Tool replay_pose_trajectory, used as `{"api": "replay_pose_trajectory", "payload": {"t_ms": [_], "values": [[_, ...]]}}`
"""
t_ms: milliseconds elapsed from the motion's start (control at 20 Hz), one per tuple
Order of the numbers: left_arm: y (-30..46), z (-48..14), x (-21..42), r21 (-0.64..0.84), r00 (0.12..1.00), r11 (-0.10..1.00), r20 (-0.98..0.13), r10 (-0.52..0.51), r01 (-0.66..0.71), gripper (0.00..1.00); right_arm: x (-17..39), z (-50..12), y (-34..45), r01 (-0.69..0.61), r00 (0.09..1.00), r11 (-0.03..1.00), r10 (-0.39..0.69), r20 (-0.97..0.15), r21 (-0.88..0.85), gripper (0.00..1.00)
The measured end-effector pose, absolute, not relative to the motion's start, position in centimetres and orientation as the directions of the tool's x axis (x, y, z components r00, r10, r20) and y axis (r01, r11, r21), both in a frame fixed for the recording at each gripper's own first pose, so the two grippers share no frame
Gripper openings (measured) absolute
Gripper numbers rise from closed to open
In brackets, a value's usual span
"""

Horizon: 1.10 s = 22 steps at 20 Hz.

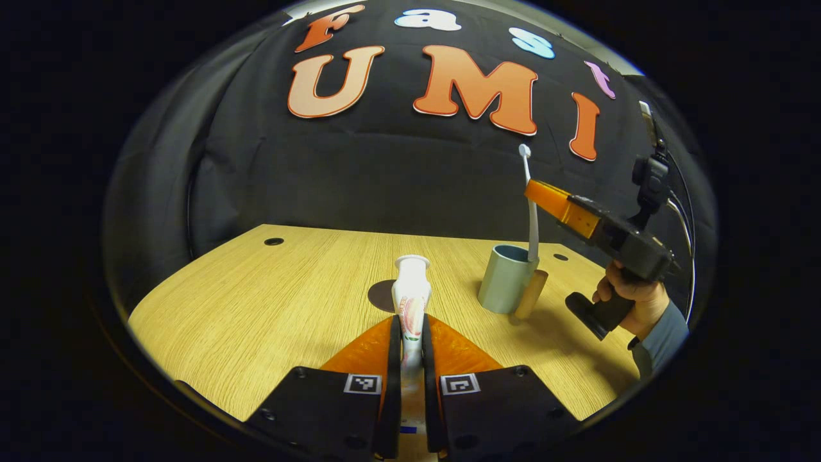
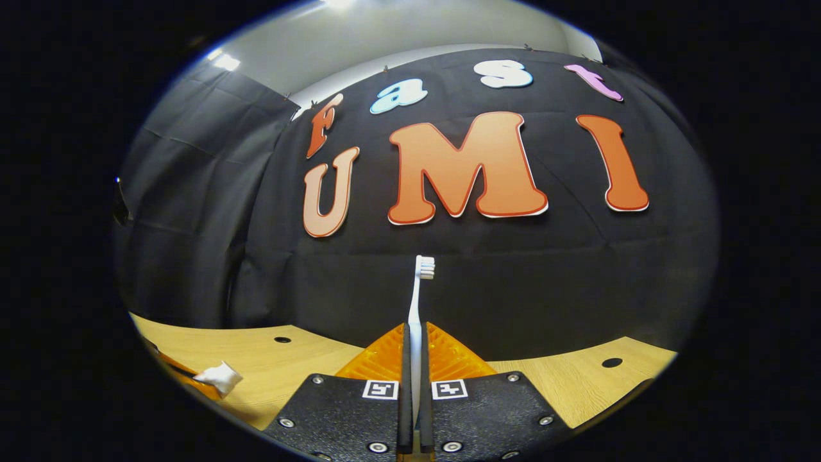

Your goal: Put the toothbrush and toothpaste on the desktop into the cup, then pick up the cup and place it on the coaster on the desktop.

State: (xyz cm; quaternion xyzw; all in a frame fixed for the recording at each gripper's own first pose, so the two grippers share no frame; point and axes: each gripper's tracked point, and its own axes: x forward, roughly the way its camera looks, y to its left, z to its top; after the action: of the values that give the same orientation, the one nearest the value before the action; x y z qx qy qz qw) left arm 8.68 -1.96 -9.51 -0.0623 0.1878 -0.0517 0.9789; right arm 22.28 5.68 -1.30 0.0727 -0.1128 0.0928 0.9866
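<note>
My left gripper (image 1: 410, 324) is shut on the toothpaste tube (image 1: 411, 285), which I hold low over the wooden desk (image 1: 256, 301), white cap pointing away. To its right stands the pale blue cup (image 1: 503, 279) with a wooden handle (image 1: 530, 295). The white toothbrush (image 1: 533, 234) stands nearly upright, bristles on top, its lower end at the right of the cup's mouth. The right gripper (image 1: 531, 190), held by a hand (image 1: 632, 292), is shut on its shaft. In the right gripper view the toothbrush (image 2: 417, 295) rises from my right gripper (image 2: 415, 328). The dark round coaster (image 1: 382, 295) lies behind the tube.
Cable holes (image 1: 274, 241) mark the back of the desk. The black cloth wall rises right behind the desk's far edge. In the right gripper view the toothpaste's white end (image 2: 219, 377) shows at the lower left, over the desk (image 2: 308, 359).
</note>
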Motion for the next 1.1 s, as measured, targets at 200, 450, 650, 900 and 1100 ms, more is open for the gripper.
{"api": "replay_pose_trajectory", "payload": {"t_ms": [200,450,650,900,1100], "values": [[-2.4,-9.3,9.1,-0.140,0.928,0.987,-0.350,-0.124,0.079,0.20,23.9,-2.0,5.0,-0.184,0.963,0.973,0.149,0.223,0.142,0.06],[-3.4,-9.1,9.5,-0.146,0.927,0.986,-0.352,-0.129,0.081,0.20,25.5,-3.1,4.7,-0.179,0.967,0.971,0.144,0.209,0.160,0.06],[-3.9,-8.5,10.4,-0.142,0.932,0.987,-0.339,-0.126,0.082,0.20,26.1,-5.7,4.5,-0.170,0.979,0.971,0.148,0.138,0.166,0.06],[-6.3,-4.9,12.5,-0.122,0.960,0.986,-0.242,-0.140,0.113,0.19,25.9,-8.8,4.0,-0.156,0.988,0.973,0.153,0.027,0.170,0.07],[-8.9,-2.0,14.7,-0.112,0.975,0.985,-0.160,-0.151,0.134,0.19,24.9,-10.5,3.7,-0.150,0.984,0.972,0.164,-0.066,0.178,0.09]]}}
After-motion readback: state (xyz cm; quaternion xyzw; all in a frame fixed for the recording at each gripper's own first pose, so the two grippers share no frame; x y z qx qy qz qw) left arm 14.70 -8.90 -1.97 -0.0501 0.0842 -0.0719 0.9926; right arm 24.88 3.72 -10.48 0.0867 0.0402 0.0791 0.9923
